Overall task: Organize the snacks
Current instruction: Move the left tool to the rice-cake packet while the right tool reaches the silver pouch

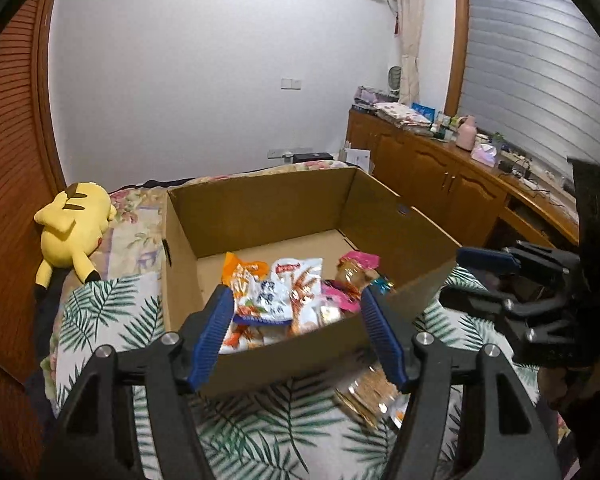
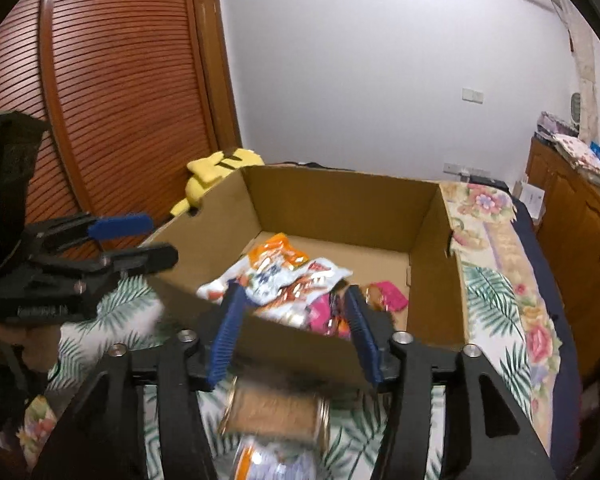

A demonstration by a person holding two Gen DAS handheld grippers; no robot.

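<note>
Snacks are split between two places: several packets (image 1: 276,292) lie piled at the near end of the cardboard box (image 1: 260,208) on the bed, and at least one more, a clear pack of brown biscuits (image 2: 276,412), lies on the leaf-print bedspread (image 1: 100,320) just outside the box's near wall. Below it in the right wrist view a further wrapper shows, too blurred to name.

Both claws stand spread with nothing between the blue pads. The left gripper (image 1: 296,336) hovers over the near wall, looking into the box; the right gripper (image 2: 292,336) hangs above the biscuit pack.

Risks from here, as I judge them:
- The biscuit pack sits close against the cardboard wall, so a finger coming down could snag the rim or shove the box away across the soft bedspread.
- Glossy film is slippery; a pinch on a loose corner may let the pack slide out halfway over the wall.
- A hard squeeze could crush the biscuits.
- The two grippers work near each other and could collide over the box.
</note>
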